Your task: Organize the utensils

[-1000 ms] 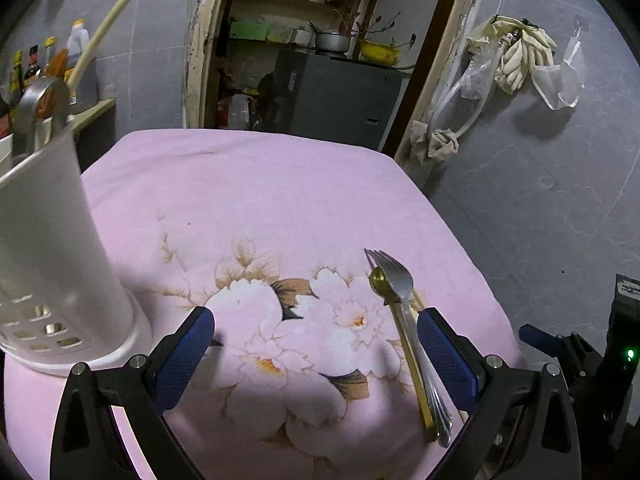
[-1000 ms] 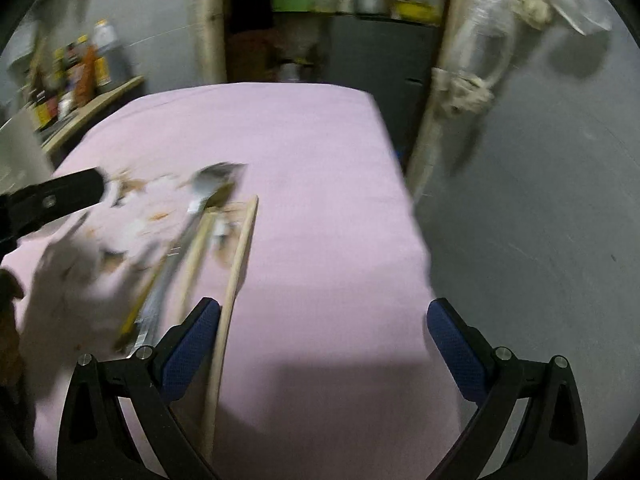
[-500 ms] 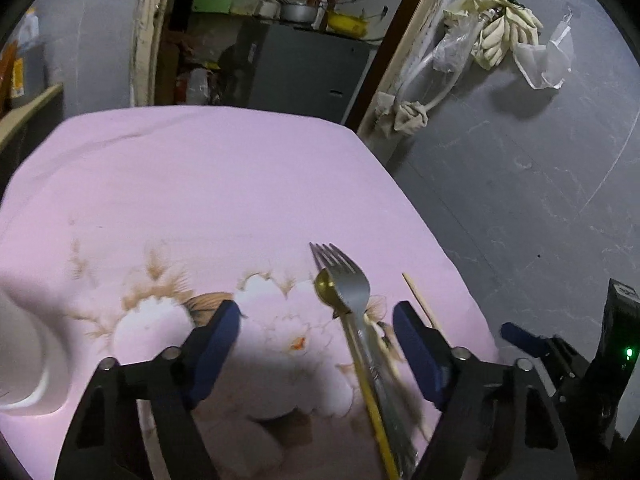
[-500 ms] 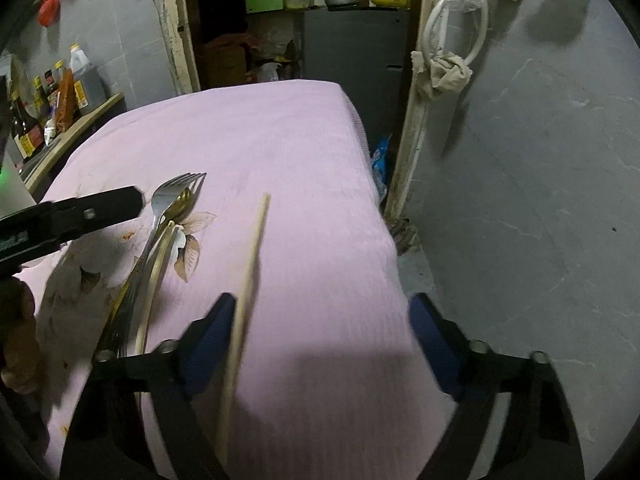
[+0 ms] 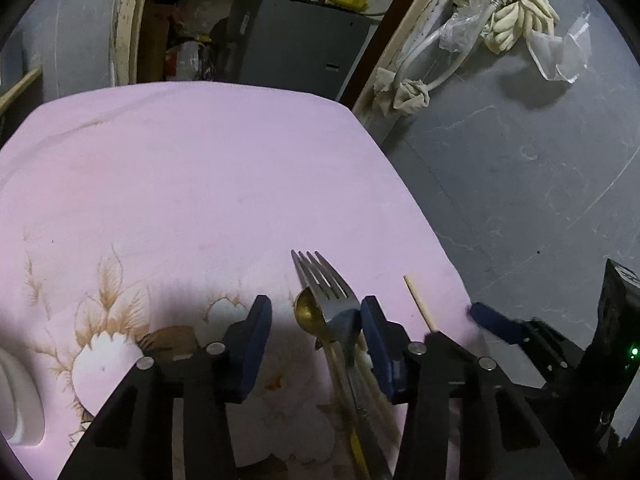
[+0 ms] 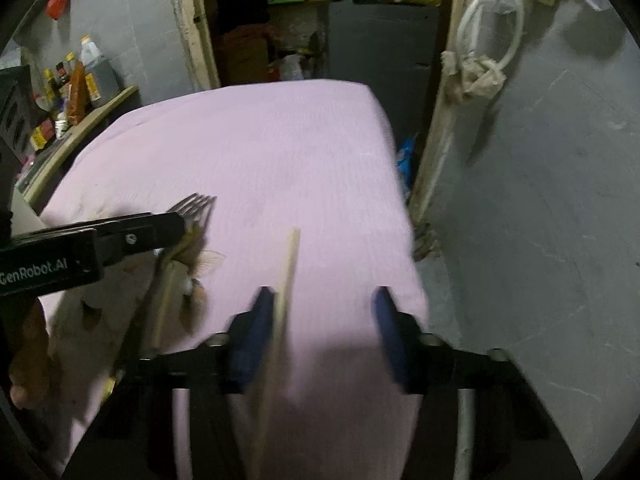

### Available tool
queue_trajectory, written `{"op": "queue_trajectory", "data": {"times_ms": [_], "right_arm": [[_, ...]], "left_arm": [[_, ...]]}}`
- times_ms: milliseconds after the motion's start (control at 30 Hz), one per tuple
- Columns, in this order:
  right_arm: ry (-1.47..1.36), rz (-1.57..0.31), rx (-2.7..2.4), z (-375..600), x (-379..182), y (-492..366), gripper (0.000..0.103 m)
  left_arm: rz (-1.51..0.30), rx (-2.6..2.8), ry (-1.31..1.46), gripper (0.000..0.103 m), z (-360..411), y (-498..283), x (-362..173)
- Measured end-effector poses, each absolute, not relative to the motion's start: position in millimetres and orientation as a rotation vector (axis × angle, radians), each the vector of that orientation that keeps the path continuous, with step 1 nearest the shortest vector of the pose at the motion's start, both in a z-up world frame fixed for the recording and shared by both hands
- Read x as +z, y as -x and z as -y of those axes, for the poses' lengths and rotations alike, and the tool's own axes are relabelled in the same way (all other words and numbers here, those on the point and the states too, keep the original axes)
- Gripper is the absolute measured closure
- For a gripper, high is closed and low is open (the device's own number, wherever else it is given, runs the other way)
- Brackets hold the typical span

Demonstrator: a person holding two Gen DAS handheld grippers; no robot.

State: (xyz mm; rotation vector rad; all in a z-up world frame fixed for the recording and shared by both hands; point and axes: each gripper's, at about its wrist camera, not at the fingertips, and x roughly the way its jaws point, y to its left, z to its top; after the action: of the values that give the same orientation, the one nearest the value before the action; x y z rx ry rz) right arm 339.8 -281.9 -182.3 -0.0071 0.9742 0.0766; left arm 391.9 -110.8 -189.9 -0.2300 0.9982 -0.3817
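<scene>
We look down along our left gripper (image 5: 312, 336) in the left wrist view, where its blue pads (image 5: 252, 344) stand partly apart and its jaws are closing. Between them, in the lower centre of the frame, lie a steel fork (image 5: 324, 284) and a gold spoon (image 5: 310, 312), side by side on the pink floral cloth (image 5: 200, 184). The fork's tines point toward the top of the frame, and its neck sits right against the right-hand pad; we cannot tell whether that pad presses on it, and the left-hand pad is clear of both. A pale stick lies alongside the two handles, partly hidden. At the far left edge a white container (image 5: 20, 392) shows only its rim.

To the right of the fork, a wooden chopstick (image 5: 418, 302) lies on the cloth, its tip pointing up the frame.

In the right wrist view our right gripper (image 6: 320, 336) is at the bottom centre, blurred, its jaws closing as well. The chopstick (image 6: 286, 276) runs from mid-frame down between the pads, close beside the left-hand pad (image 6: 250, 340); the other pad is well clear, so nothing is clamped. The left gripper's black body (image 6: 92, 244) crosses the left of this frame, over the fork (image 6: 196, 204). A hand (image 6: 28, 360) shows at the lower left edge
</scene>
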Motion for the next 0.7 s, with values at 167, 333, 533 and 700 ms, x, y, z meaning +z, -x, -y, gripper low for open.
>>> {"op": "queue_trajectory", "data": {"times_ms": [167, 333, 533, 700], "right_arm": [[-0.001, -0.984, 0.109, 277, -182, -346, 0.066], [-0.070, -1.018, 0.141, 285, -182, -358, 0.066], [-0.081, -1.071, 0.135, 282, -184, -370, 0.066], [-0.088, -1.097, 0.093, 283, -183, -374, 0.089]], "left_arm": [[-1.021, -0.386, 0.235, 0.074, 114, -394, -187], [-1.051, -0.387, 0.266, 0.084, 115, -400, -185], [-1.111, -0.387, 0.329, 0.087, 111, -408, -187], [-1.150, -0.399, 0.353, 0.090, 111, -413, -189]]}}
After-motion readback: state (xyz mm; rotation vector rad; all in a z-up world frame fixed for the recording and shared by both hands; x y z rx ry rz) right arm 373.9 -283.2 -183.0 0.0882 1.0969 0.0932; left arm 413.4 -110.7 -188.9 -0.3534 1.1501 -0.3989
